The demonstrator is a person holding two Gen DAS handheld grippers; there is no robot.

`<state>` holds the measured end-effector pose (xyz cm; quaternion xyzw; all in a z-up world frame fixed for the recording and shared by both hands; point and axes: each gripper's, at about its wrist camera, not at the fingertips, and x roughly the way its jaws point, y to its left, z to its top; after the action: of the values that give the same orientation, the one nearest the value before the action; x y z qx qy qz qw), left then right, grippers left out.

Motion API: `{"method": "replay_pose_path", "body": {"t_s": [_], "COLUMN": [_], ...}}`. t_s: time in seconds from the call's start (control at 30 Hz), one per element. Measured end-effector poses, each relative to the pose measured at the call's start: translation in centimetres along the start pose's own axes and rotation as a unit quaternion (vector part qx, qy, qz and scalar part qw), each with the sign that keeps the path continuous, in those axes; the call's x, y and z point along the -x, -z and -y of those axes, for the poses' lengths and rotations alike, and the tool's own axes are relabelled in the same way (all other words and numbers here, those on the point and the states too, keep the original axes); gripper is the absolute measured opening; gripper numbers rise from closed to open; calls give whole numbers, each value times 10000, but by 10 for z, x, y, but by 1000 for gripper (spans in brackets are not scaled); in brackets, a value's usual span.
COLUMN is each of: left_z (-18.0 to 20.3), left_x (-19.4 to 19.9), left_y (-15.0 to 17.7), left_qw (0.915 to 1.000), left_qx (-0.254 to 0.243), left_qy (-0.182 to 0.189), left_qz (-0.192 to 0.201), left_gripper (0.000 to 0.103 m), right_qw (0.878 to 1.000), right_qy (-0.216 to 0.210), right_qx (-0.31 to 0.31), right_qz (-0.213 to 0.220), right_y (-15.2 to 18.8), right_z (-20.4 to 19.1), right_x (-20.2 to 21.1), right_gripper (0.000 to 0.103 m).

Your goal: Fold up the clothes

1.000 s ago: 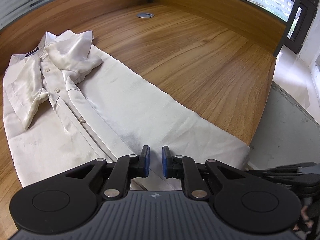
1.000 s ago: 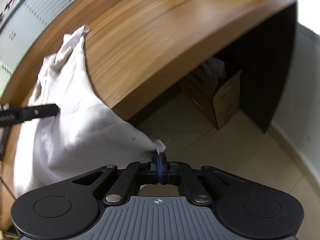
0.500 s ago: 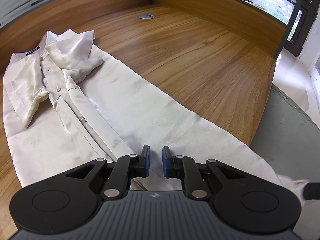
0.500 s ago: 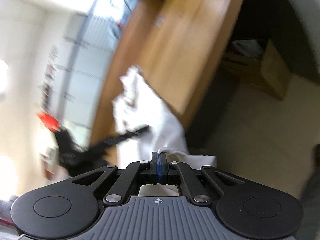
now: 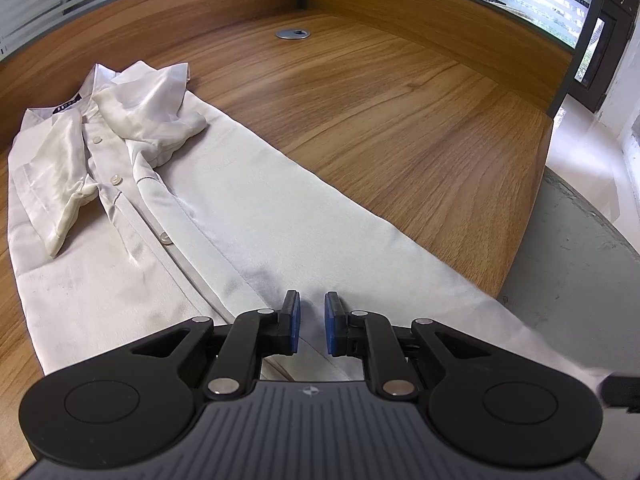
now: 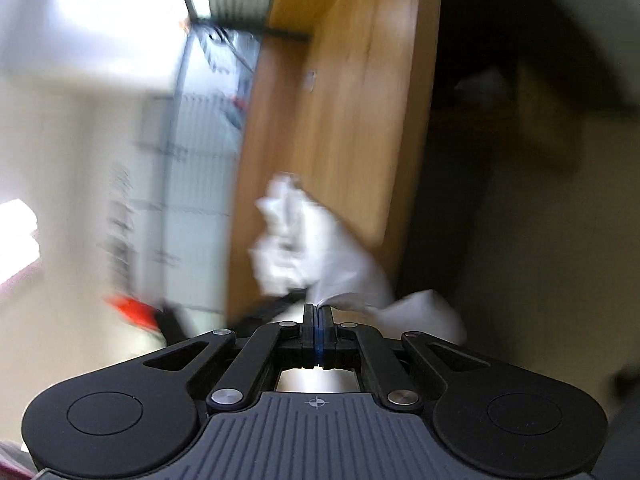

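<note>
In my left wrist view the shirt (image 5: 224, 216) lies buttoned-side up across the left and middle of the frame, collar and folded-in sleeves at the upper left, its body running down toward the lower right, where the hem leaves the desk (image 5: 400, 112) edge and stretches off toward the corner. My left gripper (image 5: 312, 326) sits at the bottom centre, tilted down over the lower part of the button strip, its blue pads slightly spread; I see cloth beneath the gap, but I cannot tell whether any of it is caught. A round cable port (image 5: 292, 33) sits at the upper middle, well apart from the shirt. In the blurred right wrist view the scene is rolled on its side: the desk runs up the middle of the frame, the shirt is bunched at centre, and my right gripper (image 6: 319, 322) at the bottom centre has its pads pressed together on a thin corner of the hem, with a loose flap spilling just to the right. I judge the step in hand to be pulling the hem taut before folding it up. To do it well I should keep the pinch firm, pull evenly so the collar end does not drag, and have the left side take the other hem corner so both lift level.
</note>
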<state>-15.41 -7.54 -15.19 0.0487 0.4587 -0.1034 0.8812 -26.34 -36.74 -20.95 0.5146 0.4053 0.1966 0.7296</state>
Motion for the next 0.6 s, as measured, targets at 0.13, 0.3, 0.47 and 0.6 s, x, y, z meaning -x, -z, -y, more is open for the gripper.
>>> {"method": "replay_pose_path", "body": {"t_s": [0.13,0.3,0.47,0.6], "left_z": [0,1,0,0], "left_x": [0,0,0,1], "left_y": [0,0,2,3], "left_qw": [10000,10000,10000,9999], "left_qx": [3,23,66,75], "left_qy": [-14,-34,-41,-48], "left_qz": [-6,-3,48,77], "left_gripper": [15,15,15,15], "right_qw": [9999,9968,9718,9468], "right_qy": [-73,762,1607,1695], "right_qx": [-28,241,1661,2649], "right_qz": [97,6,-468,-688], "right_y": [0,1,3,3], "right_z": [1,10,-3,-16], "right_x": [5,6,8,2], "right_gripper": [2,4,4,6]}}
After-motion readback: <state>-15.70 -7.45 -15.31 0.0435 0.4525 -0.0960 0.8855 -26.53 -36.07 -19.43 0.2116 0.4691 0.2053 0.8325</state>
